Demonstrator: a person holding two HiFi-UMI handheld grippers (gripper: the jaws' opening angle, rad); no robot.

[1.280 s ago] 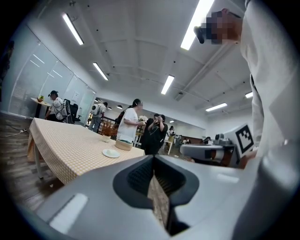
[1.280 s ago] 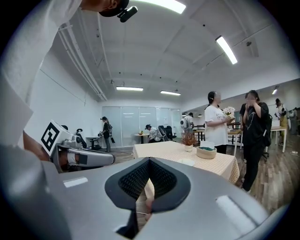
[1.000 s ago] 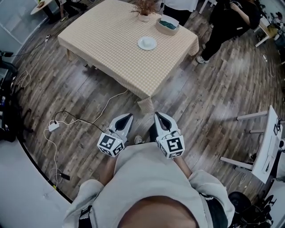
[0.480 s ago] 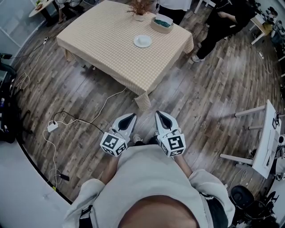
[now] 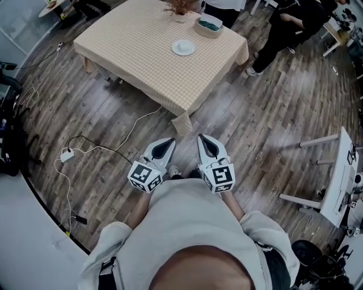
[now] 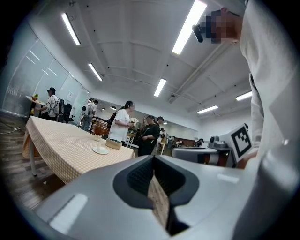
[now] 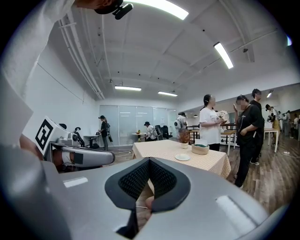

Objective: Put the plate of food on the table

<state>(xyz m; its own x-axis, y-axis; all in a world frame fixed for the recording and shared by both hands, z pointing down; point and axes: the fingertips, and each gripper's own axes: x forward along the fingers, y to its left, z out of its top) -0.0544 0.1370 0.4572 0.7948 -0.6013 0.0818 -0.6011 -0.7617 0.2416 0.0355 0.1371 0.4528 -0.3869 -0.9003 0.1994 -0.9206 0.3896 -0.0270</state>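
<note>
A white plate [image 5: 183, 47] lies on the table [image 5: 136, 51] with the beige checked cloth, far ahead of me across the wooden floor. It also shows in the left gripper view as the plate [image 6: 100, 150] and in the right gripper view as the plate [image 7: 182, 157]. Whether food lies on it is too small to tell. My left gripper [image 5: 165, 148] and right gripper [image 5: 206, 144] are held side by side close to my chest, pointing toward the table. Both are shut, with nothing between the jaws of the left gripper [image 6: 153, 160] or the right gripper [image 7: 149, 162].
A round bowl-like basket [image 5: 208, 26] and a dried plant [image 5: 180, 7] stand on the table behind the plate. People [image 5: 289, 28] stand past its far right corner. A white cable and socket block [image 5: 67, 154] lie on the floor at left. A white desk [image 5: 340, 181] stands at right.
Both grippers have edged forward toward the table, still shut and side by side. The plate has not moved on the table.
</note>
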